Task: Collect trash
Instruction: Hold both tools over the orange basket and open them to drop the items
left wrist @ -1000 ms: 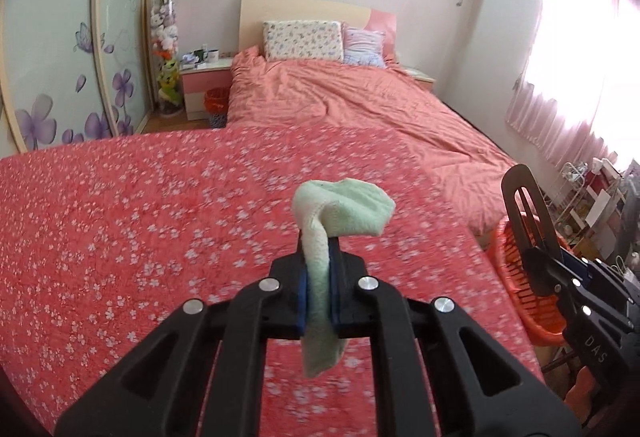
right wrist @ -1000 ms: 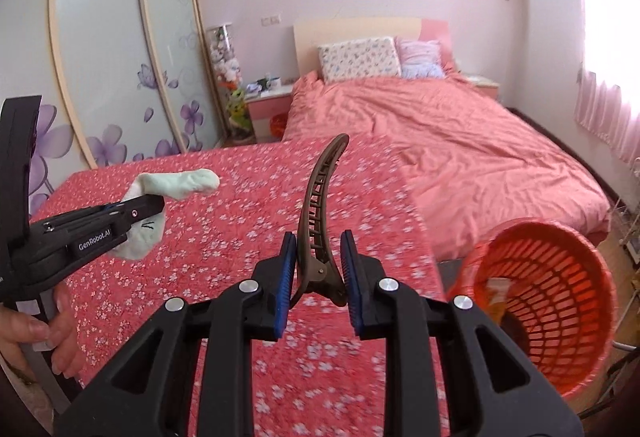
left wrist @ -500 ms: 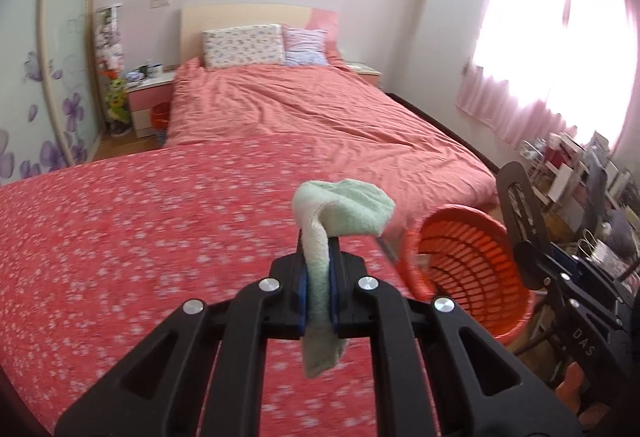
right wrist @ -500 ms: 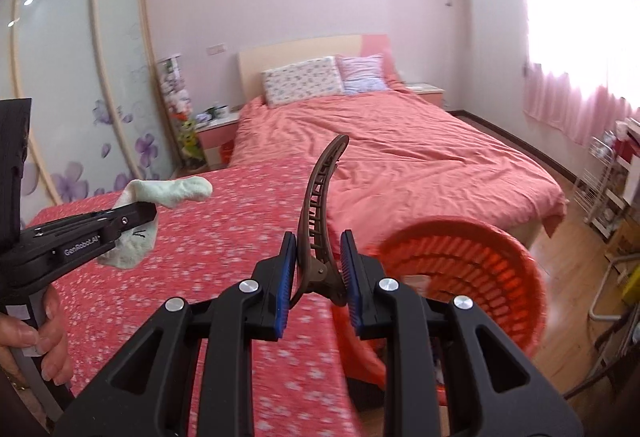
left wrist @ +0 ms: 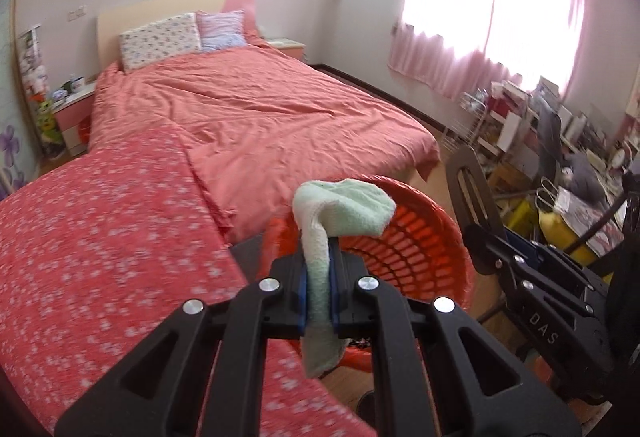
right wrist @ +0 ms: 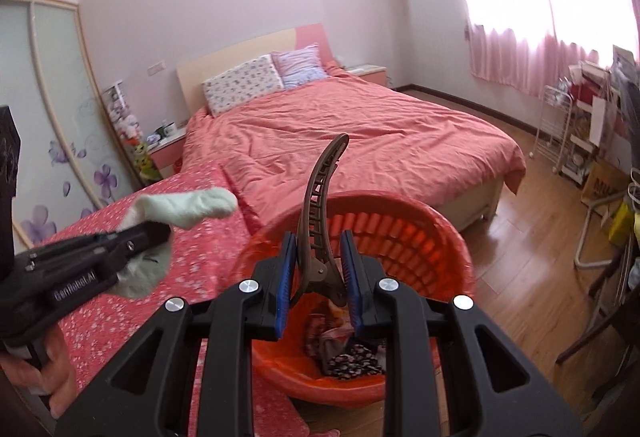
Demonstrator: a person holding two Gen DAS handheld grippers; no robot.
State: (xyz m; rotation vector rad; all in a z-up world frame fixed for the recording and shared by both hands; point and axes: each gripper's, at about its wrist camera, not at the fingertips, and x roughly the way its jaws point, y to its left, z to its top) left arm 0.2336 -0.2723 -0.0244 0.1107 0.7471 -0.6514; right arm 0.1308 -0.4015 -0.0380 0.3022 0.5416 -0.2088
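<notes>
My left gripper (left wrist: 320, 297) is shut on a pale green sock (left wrist: 340, 213), which curls over above the fingers; it also shows in the right wrist view (right wrist: 192, 207). My right gripper (right wrist: 318, 277) is shut on a brown hair clip (right wrist: 320, 197) that stands upright between the pads. An orange plastic basket (right wrist: 448, 249) stands on the floor right behind and below both grippers, also seen in the left wrist view (left wrist: 432, 237). It holds some crumpled cloth and wrappers (right wrist: 348, 353).
A red floral bedspread (left wrist: 100, 237) lies at the left, with a salmon-covered bed (left wrist: 260, 117) behind. A rack and cluttered desk (left wrist: 540, 141) stand at the right by the curtained window. The wooden floor (right wrist: 532, 237) is to the right of the basket.
Both grippers have swung right, from over the floral bedspread to just above the orange basket, which is now large and close. Both still hold their items.
</notes>
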